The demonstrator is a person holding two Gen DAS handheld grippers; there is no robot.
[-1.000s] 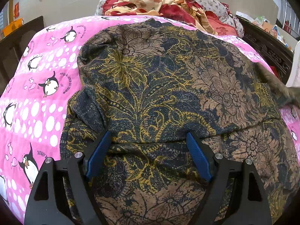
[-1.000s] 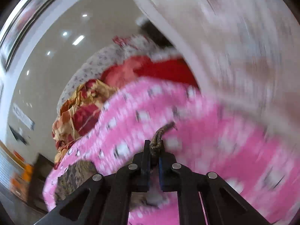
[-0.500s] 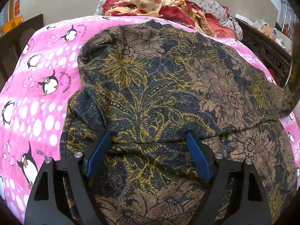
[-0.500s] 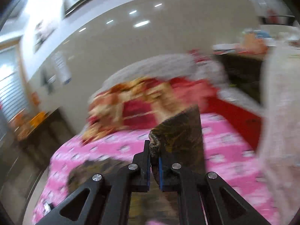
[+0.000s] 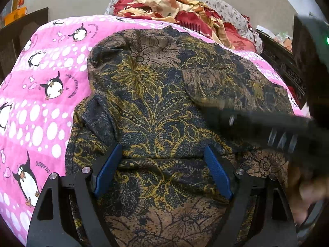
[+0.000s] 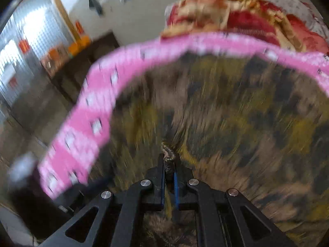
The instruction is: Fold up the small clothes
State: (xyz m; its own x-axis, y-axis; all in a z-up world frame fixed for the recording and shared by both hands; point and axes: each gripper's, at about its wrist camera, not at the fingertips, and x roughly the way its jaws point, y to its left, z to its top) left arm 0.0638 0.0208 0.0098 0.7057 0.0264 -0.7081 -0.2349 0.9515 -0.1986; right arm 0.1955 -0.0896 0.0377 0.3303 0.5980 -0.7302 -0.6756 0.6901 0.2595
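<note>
Your left gripper stood with its blue-padded fingers spread wide, pressed down on the dark floral garment, which lay spread over the pink penguin quilt on the bed. Your right gripper was clamped tight on a bunched edge of that same garment, and its view was heavily blurred. From the left wrist view, your right gripper reached in from the right across the cloth, with a heap of red and cream bedding at the far end of the quilt.
</note>
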